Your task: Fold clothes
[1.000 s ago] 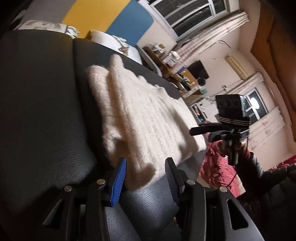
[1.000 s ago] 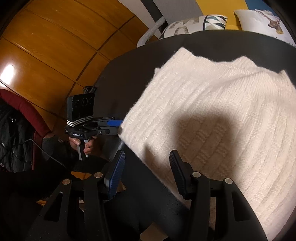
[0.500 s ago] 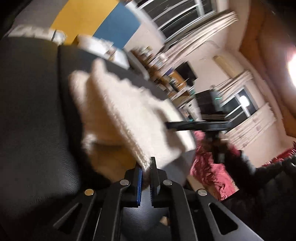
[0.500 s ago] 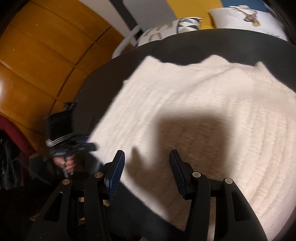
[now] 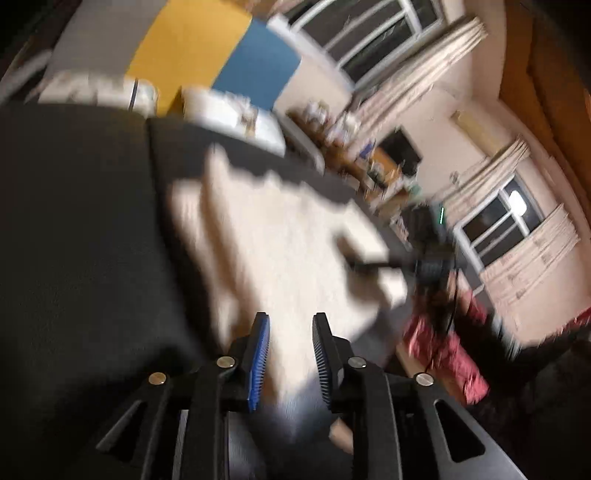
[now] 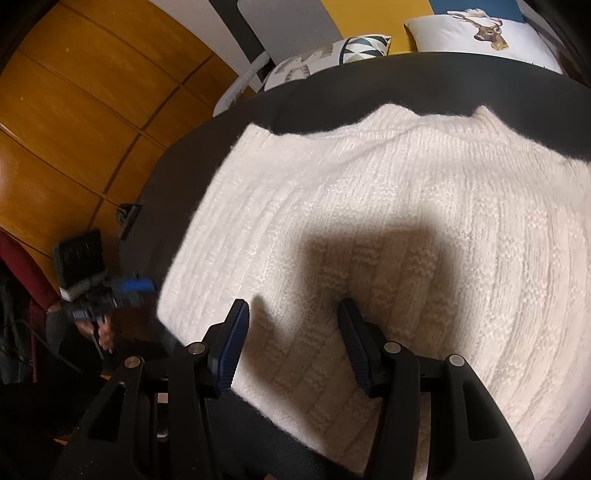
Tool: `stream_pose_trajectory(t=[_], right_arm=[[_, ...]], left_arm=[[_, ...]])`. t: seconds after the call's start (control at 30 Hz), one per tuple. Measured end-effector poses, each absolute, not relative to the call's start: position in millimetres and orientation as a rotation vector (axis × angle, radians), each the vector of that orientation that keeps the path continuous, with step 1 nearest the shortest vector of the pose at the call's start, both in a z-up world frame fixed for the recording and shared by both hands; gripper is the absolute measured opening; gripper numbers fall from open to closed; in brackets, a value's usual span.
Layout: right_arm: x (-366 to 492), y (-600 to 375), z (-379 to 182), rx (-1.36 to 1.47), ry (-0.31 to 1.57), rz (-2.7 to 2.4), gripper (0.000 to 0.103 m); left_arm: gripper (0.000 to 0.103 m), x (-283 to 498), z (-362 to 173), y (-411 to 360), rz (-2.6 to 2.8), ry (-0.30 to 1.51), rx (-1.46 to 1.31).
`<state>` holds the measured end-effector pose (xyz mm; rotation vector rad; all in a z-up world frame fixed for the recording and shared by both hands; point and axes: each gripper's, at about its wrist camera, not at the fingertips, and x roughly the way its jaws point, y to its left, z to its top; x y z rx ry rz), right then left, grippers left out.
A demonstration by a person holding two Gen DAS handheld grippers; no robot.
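Note:
A cream knitted sweater (image 5: 288,240) lies flat on a black leather cushion (image 5: 74,240). My left gripper (image 5: 290,321) hovers at the sweater's near corner. Its jaws are opening; the knit shows through the gap, and the pads do not press on it. The picture is blurred. In the right wrist view the left gripper (image 6: 142,288) sits just off the sweater's (image 6: 406,192) left corner, held by a hand. My right gripper (image 6: 293,306) stands open a little above the sweater's near edge, with nothing gripped, and it casts a shadow on the knit. The left wrist view shows the right gripper (image 5: 369,264) at the sweater's far side.
Two patterned pillows (image 6: 480,33) (image 6: 325,59) rest behind the black cushion (image 6: 406,85). Wooden panels (image 6: 74,110) rise to the left. A cluttered desk (image 5: 369,162) and curtained windows (image 5: 517,221) stand beyond the cushion. A red garment (image 5: 443,350) shows past its edge.
My left gripper shut on the sweater's corner half a second ago, then parted its jaws and rose. The right gripper moved in over the sweater, still open.

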<state>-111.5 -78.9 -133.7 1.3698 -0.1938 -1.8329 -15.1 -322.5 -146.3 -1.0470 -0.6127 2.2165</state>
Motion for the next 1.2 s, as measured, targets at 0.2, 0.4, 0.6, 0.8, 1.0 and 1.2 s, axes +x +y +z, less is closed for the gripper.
stream_pose_trajectory(t=[0.2,0.4,0.6,0.8,1.0,1.2], right_arm=[[-120,-62,-116,1.291,-0.215,-1.91,0.054],[-140,-30,-120,1.318,-0.263,-2.011,0.054],[-149,1,-145,1.351,-0.42,-2.008,0.051],[-152,-13,-123,1.253,-0.34,-2.017,0.053],[-181,-62,-115,1.264,-0.058,-2.031,0.053],[-204,-87,-147,1.363,0.242,-2.153,0.053]], left_arm=[[0.027,-102,-141,-266,2.224,-0.512,-1.024],[0.016,-130,-185,-264,2.388,-0.539,-1.272],[0.023,-111,-187,-289,2.438,-0.741,-1.248],[0.027,-132,-139,-264,2.409,-0.583,-1.078],[0.027,-169,-163,-247,2.479,-0.418,-1.325],[0.016,-151,-183,-281,2.586,-0.572,-1.375]])
